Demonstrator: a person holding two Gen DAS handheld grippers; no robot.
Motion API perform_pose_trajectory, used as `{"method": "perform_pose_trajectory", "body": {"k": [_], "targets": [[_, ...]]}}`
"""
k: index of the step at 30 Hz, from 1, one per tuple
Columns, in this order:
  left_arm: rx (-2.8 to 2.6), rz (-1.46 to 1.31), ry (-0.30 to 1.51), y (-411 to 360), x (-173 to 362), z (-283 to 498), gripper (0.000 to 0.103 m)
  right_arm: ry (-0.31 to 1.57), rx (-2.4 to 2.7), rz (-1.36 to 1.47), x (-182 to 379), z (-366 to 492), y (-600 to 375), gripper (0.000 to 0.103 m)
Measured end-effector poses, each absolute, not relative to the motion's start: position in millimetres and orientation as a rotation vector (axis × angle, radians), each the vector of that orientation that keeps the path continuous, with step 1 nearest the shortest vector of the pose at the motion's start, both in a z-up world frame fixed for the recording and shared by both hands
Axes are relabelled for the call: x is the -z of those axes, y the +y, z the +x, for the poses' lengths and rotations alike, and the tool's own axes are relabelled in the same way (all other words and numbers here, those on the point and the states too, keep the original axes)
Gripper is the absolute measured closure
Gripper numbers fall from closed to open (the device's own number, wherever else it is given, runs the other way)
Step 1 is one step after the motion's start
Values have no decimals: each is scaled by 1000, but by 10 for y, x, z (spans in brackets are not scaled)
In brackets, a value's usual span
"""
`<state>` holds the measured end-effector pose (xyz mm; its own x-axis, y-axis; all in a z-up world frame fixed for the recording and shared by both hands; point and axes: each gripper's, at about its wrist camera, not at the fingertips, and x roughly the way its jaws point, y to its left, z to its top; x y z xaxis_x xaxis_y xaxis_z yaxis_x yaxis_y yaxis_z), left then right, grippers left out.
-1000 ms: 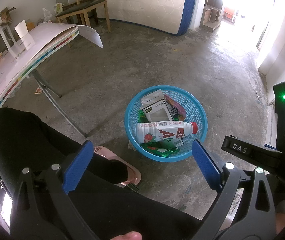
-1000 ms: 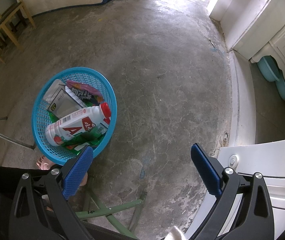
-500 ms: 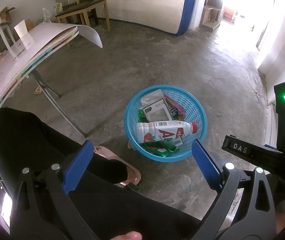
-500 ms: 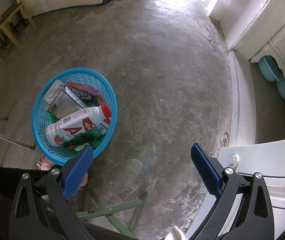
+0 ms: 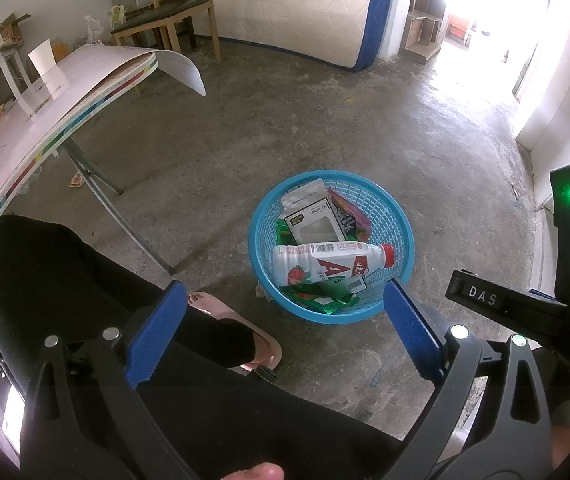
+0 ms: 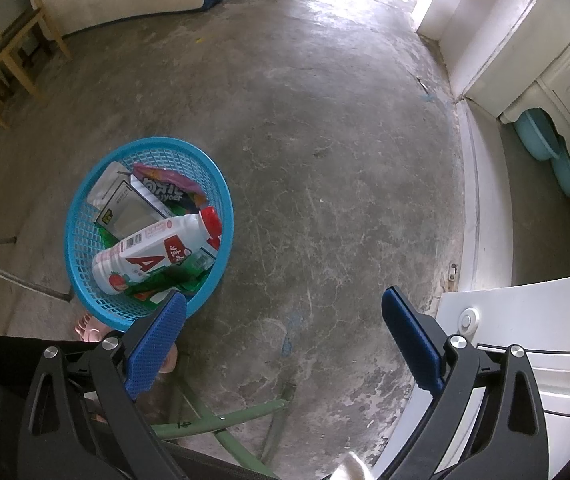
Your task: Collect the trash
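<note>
A round blue mesh basket (image 5: 399,224) (image 6: 85,184) stands on the concrete floor. In it lie a white bottle with a red cap (image 5: 325,266) (image 6: 153,250), a white carton (image 5: 311,222) (image 6: 125,210), a purple snack bag (image 5: 347,218) (image 6: 169,190) and green wrappers (image 5: 317,300). My left gripper (image 5: 283,332) hangs open above the floor just short of the basket, holding nothing. To the right of the basket my right gripper (image 6: 283,336) is open and empty too, over bare floor.
A person's black-clad legs (image 5: 85,280) and a foot in a pink sandal (image 5: 237,320) are left of the basket. A folding table (image 5: 45,120) with a paper cup (image 5: 47,66) stands at left. White cabinets (image 6: 525,320) lie right, green chair legs (image 6: 221,420) below.
</note>
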<state>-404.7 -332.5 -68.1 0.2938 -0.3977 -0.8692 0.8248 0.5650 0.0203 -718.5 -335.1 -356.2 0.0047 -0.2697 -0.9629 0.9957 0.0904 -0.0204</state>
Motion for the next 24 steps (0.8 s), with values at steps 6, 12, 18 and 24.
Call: {"method": "perform_pose_trajectory", "body": {"k": [6,12,18,24], "targets": [[866,526,957,-3322,682,-4048,8,1053,1266,941,3564,-7183,-3349,8],[866,526,956,-3327,681,-4045,8,1052,1265,936,3563,-7187,-3351,8],[866,525,957,-3321,682,-4046,8,1054,1265,942,3563,-7188,-3354,8],[866,526,956,-3320,682,-4048,8,1050,1264,937,3560,-7192,-3356,8]]}}
